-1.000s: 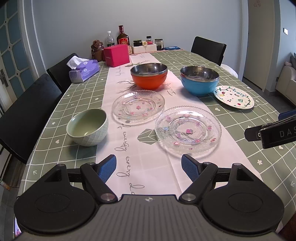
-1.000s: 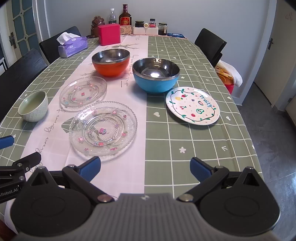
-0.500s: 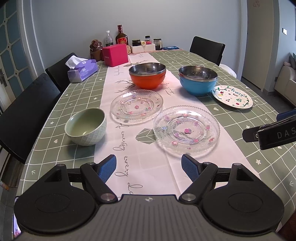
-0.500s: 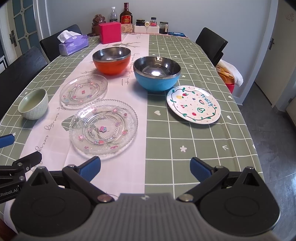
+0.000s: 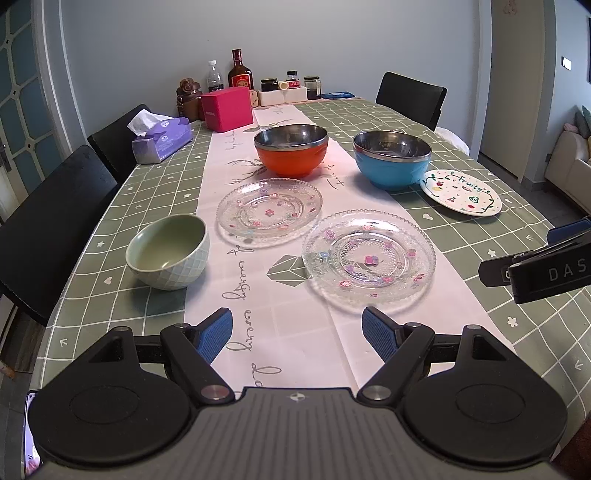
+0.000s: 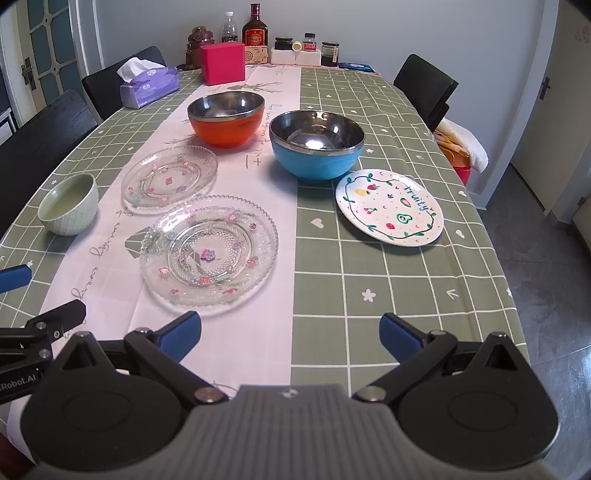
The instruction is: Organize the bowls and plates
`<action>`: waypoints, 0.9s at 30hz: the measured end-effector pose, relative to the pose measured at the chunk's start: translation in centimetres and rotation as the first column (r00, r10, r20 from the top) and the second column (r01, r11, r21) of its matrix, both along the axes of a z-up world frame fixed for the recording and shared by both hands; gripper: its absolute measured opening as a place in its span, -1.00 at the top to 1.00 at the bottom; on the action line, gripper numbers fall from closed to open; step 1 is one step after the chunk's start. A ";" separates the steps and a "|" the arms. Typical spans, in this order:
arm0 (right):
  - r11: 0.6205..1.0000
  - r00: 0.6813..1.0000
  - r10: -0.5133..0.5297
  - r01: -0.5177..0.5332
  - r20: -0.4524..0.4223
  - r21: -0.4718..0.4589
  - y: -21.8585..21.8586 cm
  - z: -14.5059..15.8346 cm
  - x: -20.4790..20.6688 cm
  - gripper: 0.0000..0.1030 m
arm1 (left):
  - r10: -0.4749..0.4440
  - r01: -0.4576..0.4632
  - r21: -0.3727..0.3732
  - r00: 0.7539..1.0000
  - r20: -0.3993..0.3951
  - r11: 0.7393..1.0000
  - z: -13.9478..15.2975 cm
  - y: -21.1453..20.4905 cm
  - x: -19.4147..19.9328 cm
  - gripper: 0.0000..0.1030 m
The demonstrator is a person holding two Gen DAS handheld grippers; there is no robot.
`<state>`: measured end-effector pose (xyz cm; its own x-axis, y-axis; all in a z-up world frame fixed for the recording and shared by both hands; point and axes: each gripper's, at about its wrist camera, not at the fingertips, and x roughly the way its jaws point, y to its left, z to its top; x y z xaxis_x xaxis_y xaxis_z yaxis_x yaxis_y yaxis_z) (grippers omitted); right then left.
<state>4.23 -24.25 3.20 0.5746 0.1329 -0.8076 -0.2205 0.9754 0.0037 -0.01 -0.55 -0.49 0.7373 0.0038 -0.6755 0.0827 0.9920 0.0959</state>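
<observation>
We see only part of each tool in the other's camera: the right gripper (image 5: 546,258) is cut off at the edge of the left wrist view, and the left gripper (image 6: 22,295) shows only a blue pad and a black link at the edge of the right wrist view. The jars and bottles (image 6: 255,31) at the far end of the table (image 6: 406,295) are too small to read. We count three bowls: a pale green bowl (image 5: 168,251) on the left of the white runner (image 5: 284,332), an orange bowl (image 5: 291,149) and a blue bowl (image 5: 392,158), both steel-lined, further back. We count three plates: two clear glass plates with small coloured flowers, the nearer glass plate (image 5: 369,260) just ahead of the left gripper's fingers, the farther glass plate (image 5: 269,210) behind it, and a white plate (image 6: 389,211) painted with fruit, just beside the blue bowl on the green checked cloth. All six are separate, none stacked. Both tongs have their jaws spread wide over the near table edge and hold nothing.
</observation>
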 end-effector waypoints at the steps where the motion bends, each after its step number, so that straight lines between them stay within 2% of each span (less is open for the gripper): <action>1: 1.000 1.000 0.000 0.000 -0.001 -0.001 0.0 0.0 0.0 -0.95 | 0.000 0.000 0.000 1.000 0.000 1.000 0.0 0.0 0.0 -0.82; 12: 1.000 1.000 0.002 -0.002 -0.005 -0.001 0.0 -0.1 0.1 -0.95 | -0.001 0.001 -0.008 1.000 -0.002 1.000 0.0 0.0 -0.1 -0.81; 14: 1.000 1.000 0.003 -0.003 -0.013 0.007 -0.1 -0.2 0.2 -0.95 | -0.005 0.004 -0.032 1.000 -0.005 0.999 0.0 0.1 0.0 -0.75; 18: 0.997 1.000 0.008 -0.007 -0.014 0.072 -0.6 0.0 0.3 -0.95 | -0.014 0.015 -0.126 1.000 0.010 0.992 0.4 1.0 -0.1 -0.66; 20: 0.995 1.000 0.013 -0.016 0.024 0.100 -0.7 0.4 0.0 -0.95 | -0.005 0.006 -0.143 1.000 0.009 0.990 0.6 1.1 -0.1 -0.66; 25: 0.990 0.972 0.062 -0.089 0.228 0.110 -0.8 1.1 -1.3 -0.95 | 0.013 -0.009 -0.060 0.998 0.066 0.998 0.9 0.5 -0.3 -0.66; 27: 0.976 0.954 0.081 -0.135 0.287 0.173 -1.5 1.0 -1.6 -0.95 | -0.010 0.017 -0.094 0.997 0.079 0.995 1.2 0.7 0.0 -0.66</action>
